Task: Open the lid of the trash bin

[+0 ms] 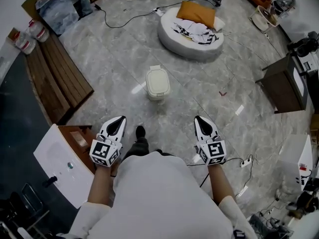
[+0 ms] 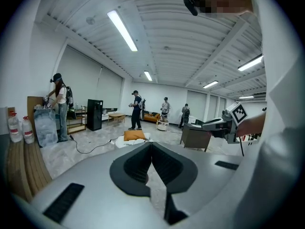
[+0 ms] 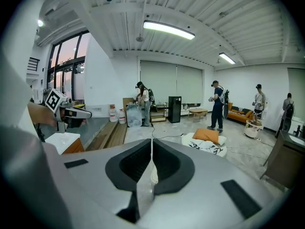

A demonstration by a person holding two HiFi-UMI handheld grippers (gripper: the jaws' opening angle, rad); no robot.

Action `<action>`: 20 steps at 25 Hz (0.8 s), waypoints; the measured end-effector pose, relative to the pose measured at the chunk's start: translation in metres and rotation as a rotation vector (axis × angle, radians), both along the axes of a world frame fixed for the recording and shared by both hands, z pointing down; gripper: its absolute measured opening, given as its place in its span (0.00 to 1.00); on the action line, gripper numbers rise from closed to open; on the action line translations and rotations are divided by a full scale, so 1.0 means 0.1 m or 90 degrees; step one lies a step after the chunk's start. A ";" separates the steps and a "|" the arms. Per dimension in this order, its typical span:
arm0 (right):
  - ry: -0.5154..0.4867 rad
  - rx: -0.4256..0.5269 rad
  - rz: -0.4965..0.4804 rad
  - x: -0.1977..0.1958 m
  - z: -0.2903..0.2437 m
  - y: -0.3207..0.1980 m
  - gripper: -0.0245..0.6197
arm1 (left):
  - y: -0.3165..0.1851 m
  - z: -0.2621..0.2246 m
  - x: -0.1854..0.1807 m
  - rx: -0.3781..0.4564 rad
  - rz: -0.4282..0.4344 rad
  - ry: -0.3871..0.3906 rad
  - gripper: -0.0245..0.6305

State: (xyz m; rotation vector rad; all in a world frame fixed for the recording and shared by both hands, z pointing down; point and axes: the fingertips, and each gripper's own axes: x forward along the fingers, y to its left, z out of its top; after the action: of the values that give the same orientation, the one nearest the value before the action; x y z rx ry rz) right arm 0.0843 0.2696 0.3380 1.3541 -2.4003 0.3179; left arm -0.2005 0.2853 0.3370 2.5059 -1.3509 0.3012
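The trash bin [image 1: 157, 82] is a small white one with a rounded lid, standing on the grey marble floor ahead of me; its lid lies flat and closed. Both grippers hang well short of it, at waist height. My left gripper [image 1: 118, 119] is to the bin's near left and my right gripper [image 1: 199, 119] to its near right. In the left gripper view the left gripper [image 2: 151, 144] has its dark jaws meeting at the tips, holding nothing. The right gripper [image 3: 152, 141] looks the same in its own view, with a sliver of the white bin [image 3: 153, 174] showing behind the jaws.
A round white floor cushion [image 1: 192, 34] with an orange pillow lies beyond the bin. Wooden planks [image 1: 57, 73] and a white cabinet [image 1: 62, 163] line the left; a dark cabinet [image 1: 284, 83] stands right. A power strip [image 1: 244, 162] and cables lie on the floor. Several people stand far off.
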 end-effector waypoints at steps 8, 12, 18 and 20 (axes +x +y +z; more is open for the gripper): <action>-0.022 -0.043 0.030 -0.33 0.07 -0.34 0.09 | -0.49 0.10 -0.29 -0.008 0.033 -0.004 0.07; -0.001 -0.036 0.034 -0.50 0.07 -0.51 0.09 | -0.69 0.15 -0.44 -0.012 0.050 0.004 0.07; 0.008 -0.040 0.044 -0.69 0.07 -0.69 0.09 | -0.92 0.20 -0.66 -0.014 0.062 0.007 0.06; 0.002 -0.048 0.048 -0.71 0.08 -0.71 0.09 | -0.96 0.19 -0.70 -0.016 0.061 0.008 0.06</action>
State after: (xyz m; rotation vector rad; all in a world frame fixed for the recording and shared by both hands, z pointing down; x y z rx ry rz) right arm 0.0130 0.1990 0.3458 1.4125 -2.3150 0.4217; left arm -0.2706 0.1892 0.3565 2.5520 -1.2170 0.3201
